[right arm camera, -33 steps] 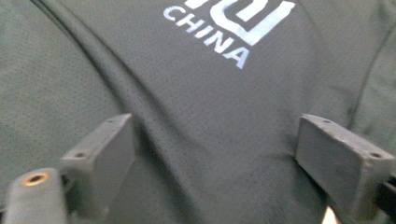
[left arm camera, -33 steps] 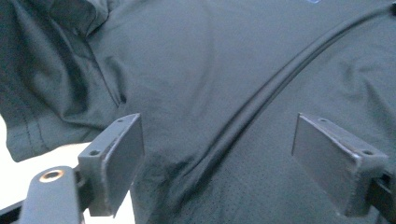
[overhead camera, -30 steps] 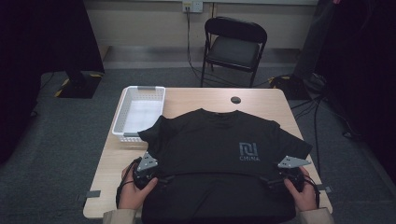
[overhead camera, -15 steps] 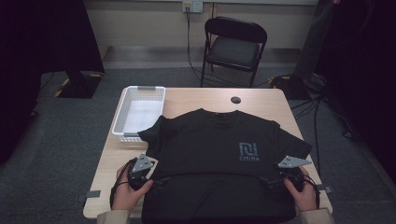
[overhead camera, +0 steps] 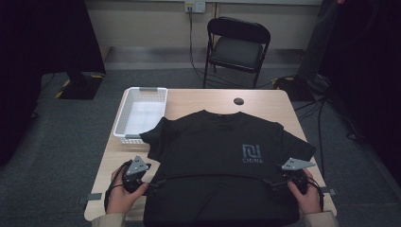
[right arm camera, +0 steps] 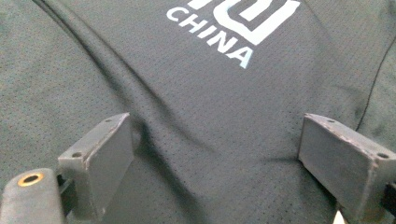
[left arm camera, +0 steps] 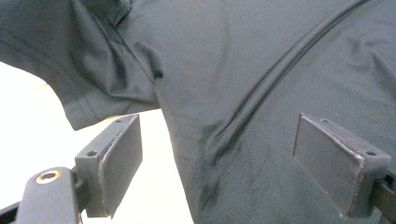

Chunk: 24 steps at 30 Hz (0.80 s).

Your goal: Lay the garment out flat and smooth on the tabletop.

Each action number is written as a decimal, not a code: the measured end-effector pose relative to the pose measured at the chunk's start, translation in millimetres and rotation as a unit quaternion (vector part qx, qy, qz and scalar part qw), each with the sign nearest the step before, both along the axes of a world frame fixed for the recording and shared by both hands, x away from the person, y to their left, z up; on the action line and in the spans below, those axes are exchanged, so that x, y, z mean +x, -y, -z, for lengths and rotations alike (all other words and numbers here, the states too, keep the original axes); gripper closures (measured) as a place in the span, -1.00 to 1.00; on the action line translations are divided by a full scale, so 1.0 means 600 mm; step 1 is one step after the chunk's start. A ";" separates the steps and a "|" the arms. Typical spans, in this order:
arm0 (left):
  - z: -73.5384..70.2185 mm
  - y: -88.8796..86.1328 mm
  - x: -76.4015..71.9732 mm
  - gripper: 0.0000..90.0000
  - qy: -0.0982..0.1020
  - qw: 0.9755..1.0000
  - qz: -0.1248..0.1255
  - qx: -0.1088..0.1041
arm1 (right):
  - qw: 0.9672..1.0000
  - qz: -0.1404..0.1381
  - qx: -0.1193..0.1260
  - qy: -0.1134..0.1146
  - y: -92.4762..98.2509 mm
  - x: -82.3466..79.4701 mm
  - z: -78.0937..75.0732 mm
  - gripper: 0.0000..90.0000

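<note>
A black T-shirt (overhead camera: 222, 161) with a pale "CHINA" logo (overhead camera: 251, 153) lies flat on the wooden table (overhead camera: 198, 100), collar away from me. A raised fold (overhead camera: 213, 177) runs across its lower part between the two grippers. My left gripper (overhead camera: 151, 182) is at the shirt's left side seam, open. In the left gripper view, the shirt's edge (left arm camera: 187, 154) and the fold (left arm camera: 280, 79) lie between its pads (left arm camera: 119, 158). My right gripper (overhead camera: 274, 182) is at the right side, open over the cloth (right arm camera: 210, 107) below the logo (right arm camera: 233, 28).
A white plastic basket (overhead camera: 124, 120) stands at the table's left, touching the shirt's left sleeve (overhead camera: 156, 137). A small black disc (overhead camera: 239, 100) lies near the far edge. A black folding chair (overhead camera: 239, 45) stands beyond the table. The shirt hem hangs over the near edge.
My left gripper has drawn back a little to the left and toward me, off the shirt's side. The right gripper has barely moved.
</note>
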<state>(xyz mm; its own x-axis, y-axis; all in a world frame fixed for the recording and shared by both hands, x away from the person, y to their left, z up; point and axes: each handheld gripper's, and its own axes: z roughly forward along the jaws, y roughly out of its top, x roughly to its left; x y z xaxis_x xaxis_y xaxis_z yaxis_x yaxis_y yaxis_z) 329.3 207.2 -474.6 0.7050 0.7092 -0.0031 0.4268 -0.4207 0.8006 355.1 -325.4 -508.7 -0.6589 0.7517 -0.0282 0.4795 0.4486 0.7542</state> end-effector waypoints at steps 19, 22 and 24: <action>0.003 -0.031 -0.002 -0.65 0.000 1.000 -0.010 -0.001 | 1.000 0.000 0.000 0.000 0.000 0.000 0.000 -0.78; 0.004 -0.035 -0.003 -0.65 0.001 1.000 -0.010 0.001 | 1.000 -0.001 0.000 0.000 0.000 0.000 0.000 -0.78; 0.005 -0.036 -0.003 -0.65 0.000 1.000 -0.013 -0.002 | 1.000 0.000 0.000 0.000 0.000 0.000 0.000 -0.78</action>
